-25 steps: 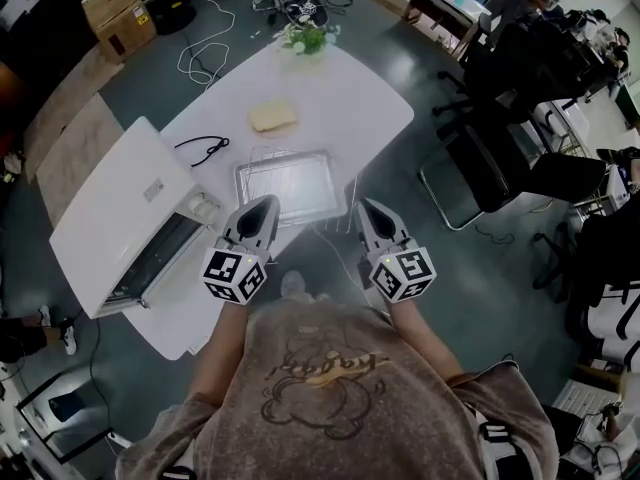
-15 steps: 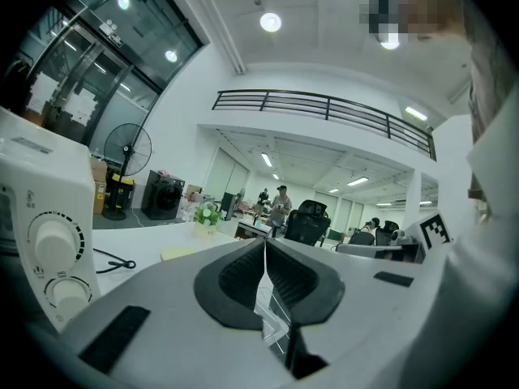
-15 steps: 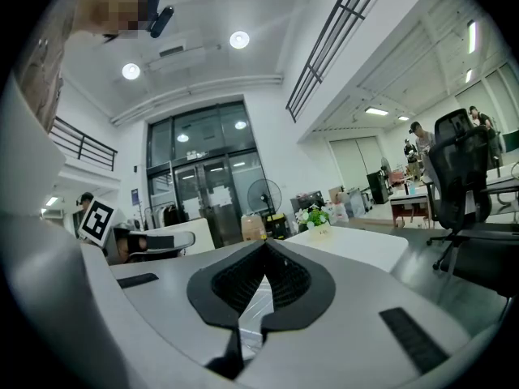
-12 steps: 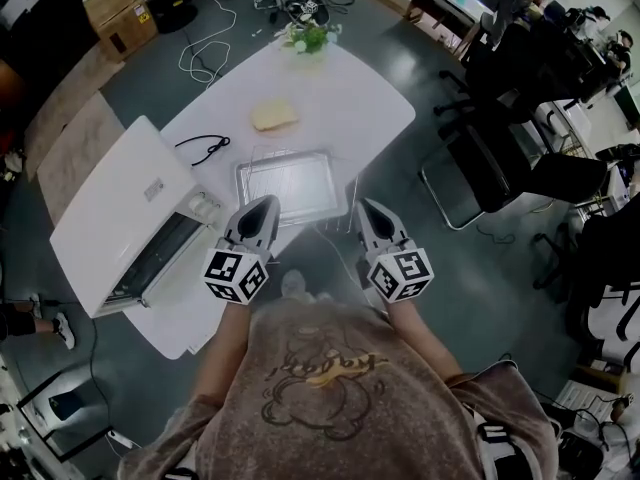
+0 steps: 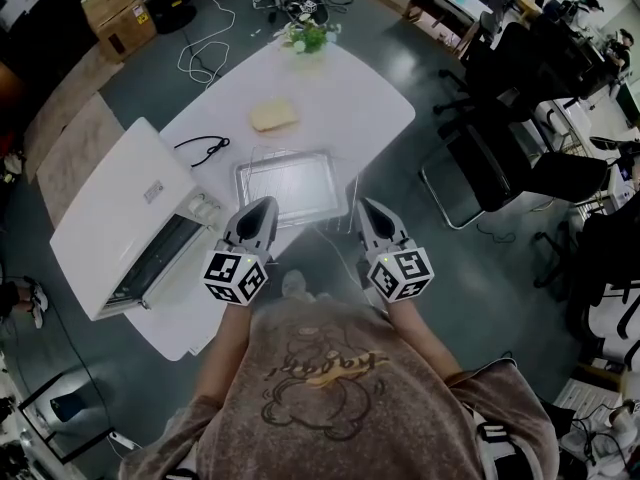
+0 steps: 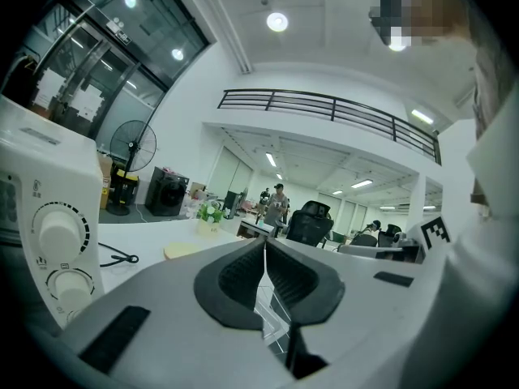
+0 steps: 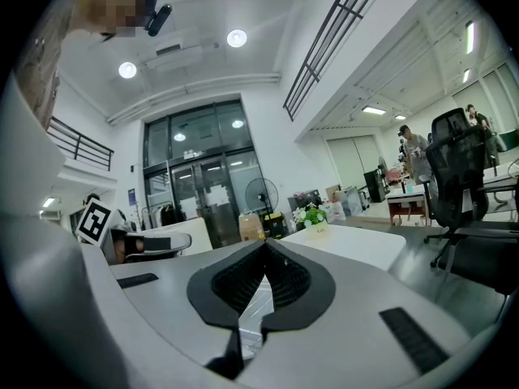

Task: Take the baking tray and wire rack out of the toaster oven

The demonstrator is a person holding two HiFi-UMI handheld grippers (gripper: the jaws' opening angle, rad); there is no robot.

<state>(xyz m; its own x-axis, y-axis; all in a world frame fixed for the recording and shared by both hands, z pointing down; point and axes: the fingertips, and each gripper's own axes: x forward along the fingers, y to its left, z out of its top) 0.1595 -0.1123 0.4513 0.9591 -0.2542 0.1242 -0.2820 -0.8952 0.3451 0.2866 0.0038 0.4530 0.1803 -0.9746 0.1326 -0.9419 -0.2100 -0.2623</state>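
The silver baking tray (image 5: pixel 287 185) lies on the white table (image 5: pixel 350 98), on top of the wire rack (image 5: pixel 353 206), whose thin wires stick out round it. The white toaster oven (image 5: pixel 125 213) stands to the tray's left, its dark front turned toward me; its knobs (image 6: pixel 57 233) fill the left edge of the left gripper view. My left gripper (image 5: pixel 264 204) hovers at the tray's near left corner, shut and empty. At the near right corner my right gripper (image 5: pixel 366 208) is shut and empty too. The jaws meet in both gripper views (image 6: pixel 264 245) (image 7: pixel 264 245).
A tan slab (image 5: pixel 272 116) and a black cable (image 5: pixel 205 148) lie beyond the tray, and a small plant (image 5: pixel 305 36) stands at the table's far end. Black office chairs (image 5: pixel 490 158) crowd the right side. A cardboard box (image 5: pixel 120 18) sits on the floor at far left.
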